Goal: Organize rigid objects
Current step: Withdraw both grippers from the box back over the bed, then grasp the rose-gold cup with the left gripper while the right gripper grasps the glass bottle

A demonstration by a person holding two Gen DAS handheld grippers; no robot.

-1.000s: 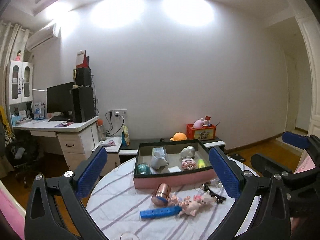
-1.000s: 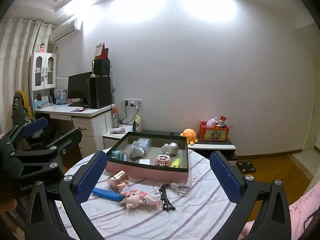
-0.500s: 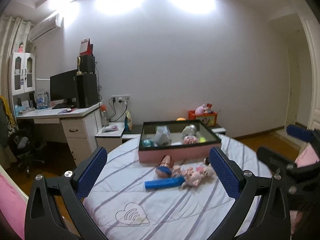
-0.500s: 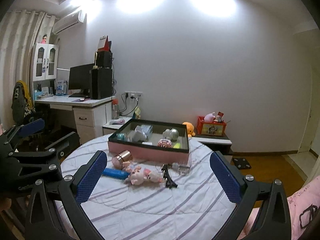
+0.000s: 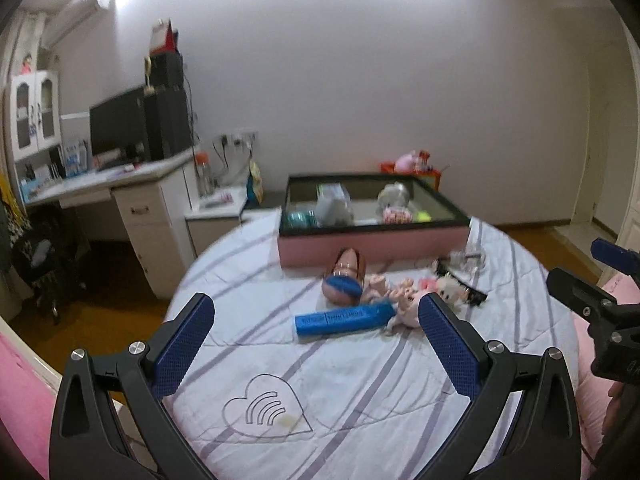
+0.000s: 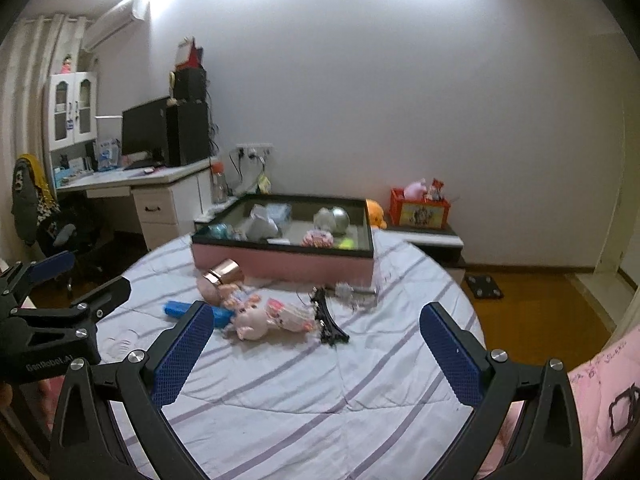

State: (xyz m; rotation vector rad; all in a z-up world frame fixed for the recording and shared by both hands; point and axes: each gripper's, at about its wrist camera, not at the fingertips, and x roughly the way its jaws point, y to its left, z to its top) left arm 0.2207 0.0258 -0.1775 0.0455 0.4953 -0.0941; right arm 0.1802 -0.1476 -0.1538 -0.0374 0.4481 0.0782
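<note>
On the round tabletop (image 5: pixel 352 392) in front of you sits one pink tray (image 5: pixel 372 240) with a dark rim, at twelve o'clock. Inside it you can count about six small things: a teal jar, a pale mug-like piece, a clear box, a silvery ball, a pink-speckled round piece and a yellow-green bit; blur keeps them from being told more closely.

Loose on the striped cloth, near the tray's front wall, lie five things. One copper cup (image 5: pixel 346 276) lies on its side, mouth toward your left tongs, just before the tray. One blue bar (image 5: pixel 344 319) lies flat at the cup's six o'clock. One pink doll (image 6: pixel 268 316) lies touching the bar's right end. One black tower model (image 6: pixel 326 316) lies at the doll's three o'clock, and one clear, blurred piece (image 6: pixel 354 290) sits between it and the tray.

Around you: a white desk with a monitor at nine o'clock, a low shelf with a red box at two o'clock. Nothing stands between your tongs and the loose things.

Your left tongs (image 5: pixel 316 346) are spread wide, holding nothing and touching nothing; the bar lies just beyond their tips. Your right tongs (image 6: pixel 316 354) are equally wide and bare, above the cloth, with the doll just beyond their left tip.
</note>
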